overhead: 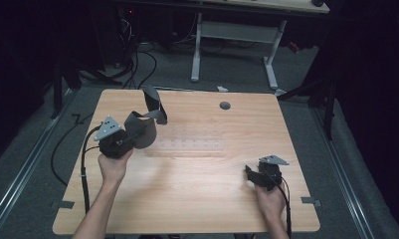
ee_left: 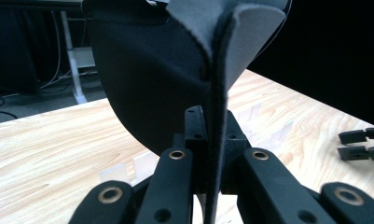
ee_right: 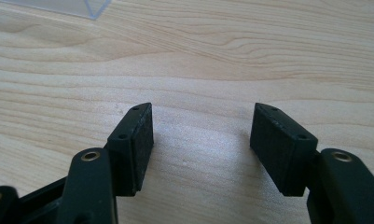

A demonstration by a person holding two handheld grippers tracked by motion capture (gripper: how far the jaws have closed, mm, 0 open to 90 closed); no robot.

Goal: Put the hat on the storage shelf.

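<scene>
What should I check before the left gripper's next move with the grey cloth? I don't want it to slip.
1. Left gripper clamped on the grey cloth: ok.
2. Cloth lifted off the table: ok in the high view.
3. Cloth spread flat: not ok, folded and curled.
4. Right gripper open, nothing between its jaws: ok.
5. Right gripper apart from the cloth: ok.
6. How deep the cloth sits in the jaws: cannot tell.

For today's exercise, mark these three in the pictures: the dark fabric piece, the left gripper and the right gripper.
dark fabric piece (overhead: 146, 130): high view, on its broad curved panel.
left gripper (ee_left: 211, 135): left gripper view, between its fingertips, shut on the fabric's edge.
right gripper (ee_right: 201, 140): right gripper view, midway between its open fingertips.
</scene>
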